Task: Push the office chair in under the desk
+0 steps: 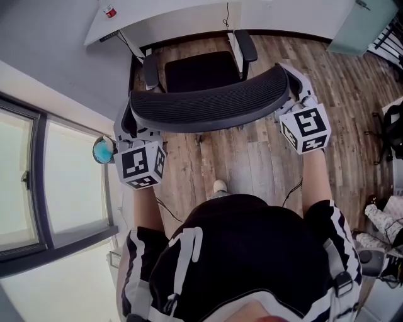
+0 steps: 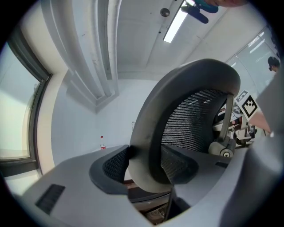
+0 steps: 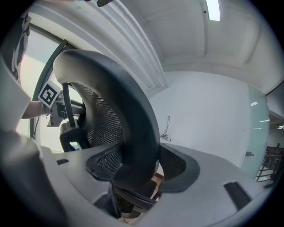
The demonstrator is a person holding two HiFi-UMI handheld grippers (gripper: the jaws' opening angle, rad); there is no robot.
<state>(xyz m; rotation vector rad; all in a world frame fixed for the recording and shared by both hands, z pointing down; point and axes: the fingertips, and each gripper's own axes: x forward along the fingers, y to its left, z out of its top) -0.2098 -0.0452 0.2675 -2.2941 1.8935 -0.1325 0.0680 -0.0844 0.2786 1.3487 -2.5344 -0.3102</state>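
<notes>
The office chair stands on the wooden floor in front of the white desk [image 1: 165, 17], its black seat [image 1: 201, 70] partly beneath the desk's edge. Its curved dark mesh backrest [image 1: 208, 104] faces me. My left gripper [image 1: 129, 122] clasps the backrest's left end and my right gripper [image 1: 293, 88] clasps the right end. In the left gripper view the backrest's grey rim [image 2: 146, 146] fills the gap of the left gripper [image 2: 144, 165], touching both pads. The right gripper view shows the rim [image 3: 137, 133] wedged in the same way inside the right gripper [image 3: 135, 167].
A tall window [image 1: 25, 182] runs along the left wall, with a blue-green object [image 1: 102, 149] at its foot. Cables lie on the floor planks [image 1: 258, 163]. Another black chair [image 1: 393, 129] and clutter sit at the right edge. My foot [image 1: 220, 186] is behind the chair.
</notes>
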